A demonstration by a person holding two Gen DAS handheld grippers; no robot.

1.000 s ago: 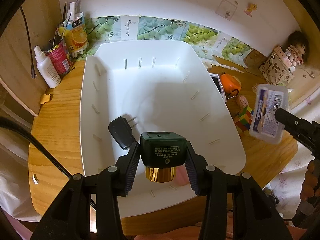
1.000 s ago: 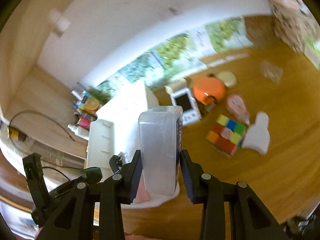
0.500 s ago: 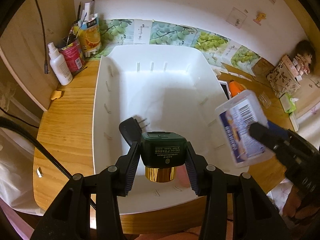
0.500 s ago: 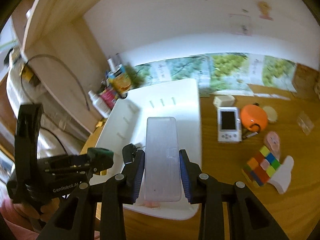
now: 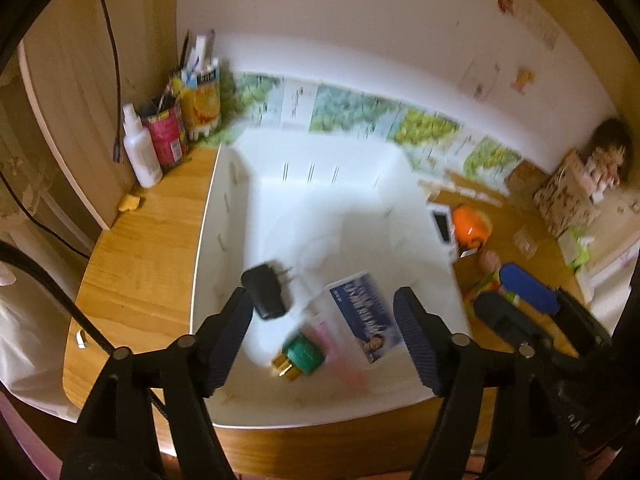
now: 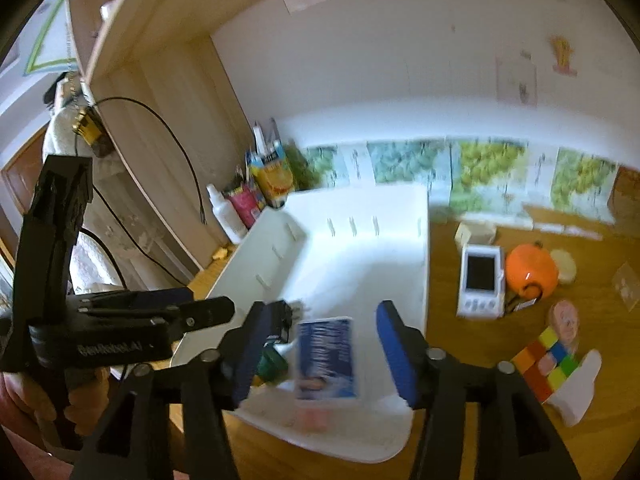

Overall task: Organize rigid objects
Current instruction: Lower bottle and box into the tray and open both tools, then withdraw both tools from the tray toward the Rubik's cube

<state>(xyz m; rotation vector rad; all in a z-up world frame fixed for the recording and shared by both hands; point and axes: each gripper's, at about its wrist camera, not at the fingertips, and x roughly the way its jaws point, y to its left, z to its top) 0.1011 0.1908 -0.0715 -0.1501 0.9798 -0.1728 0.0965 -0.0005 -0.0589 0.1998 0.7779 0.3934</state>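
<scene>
Left gripper [image 5: 323,328] stood apart, empty, above white bin [image 5: 224,208]; green gold-capped bottle [image 5: 301,357] lay inside beside blue-labelled clear box [image 5: 362,316]. Right gripper [image 6: 320,346] likewise apart over box [image 6: 326,360]; wooden desk [image 6: 460,432] underneath.

white spray bottle [image 5: 140,156], red can [image 5: 167,138]

Three items lay in one white bin [image 5: 224,200].
One black charger [image 5: 266,294], one green-and-gold bottle [image 5: 302,358], one blue-labelled clear box [image 5: 362,316]; outside it, one colour cube [image 6: 540,364].
</scene>
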